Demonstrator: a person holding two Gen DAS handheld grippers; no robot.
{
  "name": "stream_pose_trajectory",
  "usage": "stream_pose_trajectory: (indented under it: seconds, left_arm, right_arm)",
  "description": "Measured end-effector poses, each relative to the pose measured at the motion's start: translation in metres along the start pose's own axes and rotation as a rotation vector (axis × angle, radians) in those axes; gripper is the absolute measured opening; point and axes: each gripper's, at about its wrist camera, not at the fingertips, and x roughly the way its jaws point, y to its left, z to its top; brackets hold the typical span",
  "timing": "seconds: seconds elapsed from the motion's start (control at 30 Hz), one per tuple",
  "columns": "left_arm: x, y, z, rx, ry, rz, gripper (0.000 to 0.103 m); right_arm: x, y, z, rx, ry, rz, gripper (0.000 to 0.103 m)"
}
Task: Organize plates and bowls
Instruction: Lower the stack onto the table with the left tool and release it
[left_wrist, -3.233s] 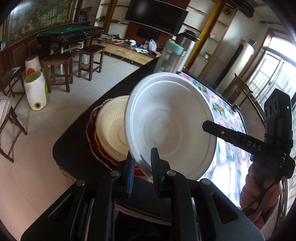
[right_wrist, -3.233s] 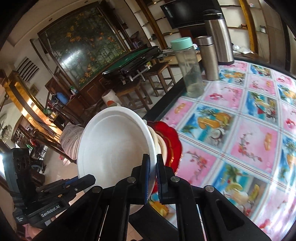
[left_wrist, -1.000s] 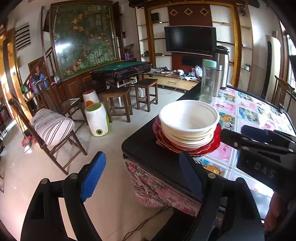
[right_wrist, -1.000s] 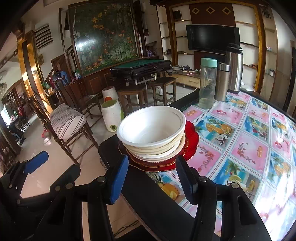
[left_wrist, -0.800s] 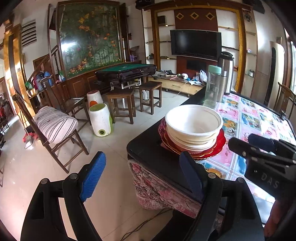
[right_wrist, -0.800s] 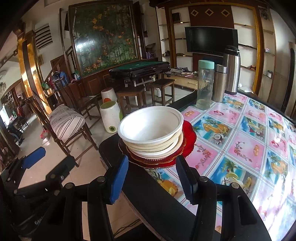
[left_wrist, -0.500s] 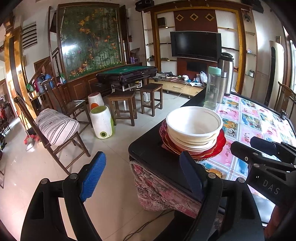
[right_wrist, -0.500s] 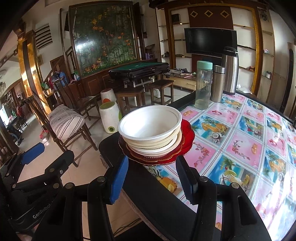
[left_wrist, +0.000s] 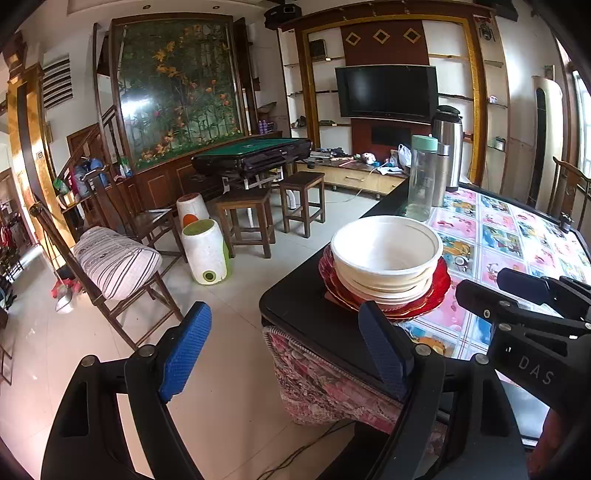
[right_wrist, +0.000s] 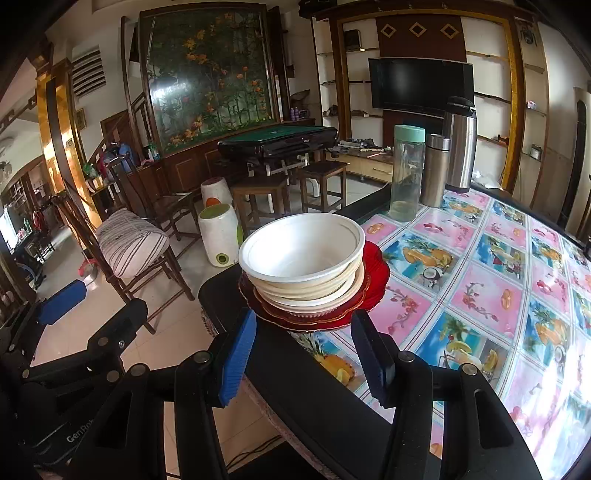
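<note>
White bowl (right_wrist: 301, 251) nested on the red plates (right_wrist: 373, 280) at the desk (right_wrist: 480, 288) near corner, so stack looks consolidated. Left hand-held gripper (left_wrist: 284, 350) and right hand-held gripper (right_wrist: 306, 354) both wide, empty, clear of stack.

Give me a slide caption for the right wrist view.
Open right gripper faces a white round bowl stacked on red scalloped plates at the table's corner.

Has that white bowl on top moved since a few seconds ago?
Yes. The white bowl was tilted in the shut right gripper; now it sits upright on the stack over the red plate, released.
</note>
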Motion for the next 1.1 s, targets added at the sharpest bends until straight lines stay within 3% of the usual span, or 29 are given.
stream_pose_trajectory:
  seconds: [1.1]
  left_arm:
    - [0.011,0.000,0.002,0.038,0.023,-0.038,0.084]
  right_arm:
    - [0.010,0.001,0.005,0.007,0.012,-0.007,0.056]
